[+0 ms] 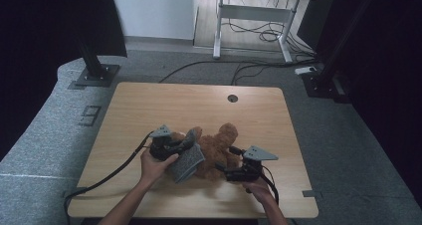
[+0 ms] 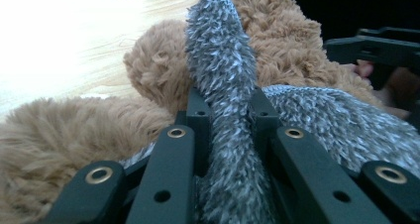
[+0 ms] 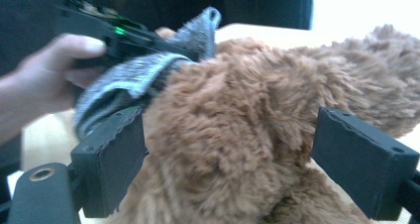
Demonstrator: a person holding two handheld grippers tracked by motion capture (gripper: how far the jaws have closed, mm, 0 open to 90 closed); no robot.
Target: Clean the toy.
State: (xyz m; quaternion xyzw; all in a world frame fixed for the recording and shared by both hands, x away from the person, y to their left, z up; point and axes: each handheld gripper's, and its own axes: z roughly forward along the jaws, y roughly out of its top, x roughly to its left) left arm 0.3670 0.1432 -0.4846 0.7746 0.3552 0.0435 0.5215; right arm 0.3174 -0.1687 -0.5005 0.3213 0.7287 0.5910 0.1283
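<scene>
One claw (image 2: 228,112) tight on grey cloth (image 2: 223,60)

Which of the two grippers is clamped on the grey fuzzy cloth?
The left gripper: it pinches a fold of the grey cloth. The right gripper stands wide open around the brown teddy bear.

A light wooden table (image 1: 149,105) with rounded corners carries a small round grommet hole (image 1: 232,98) near its far edge. Beyond it, on grey carpet, stands a white-framed desk (image 1: 249,16) above tangled black cables (image 1: 268,35).
</scene>
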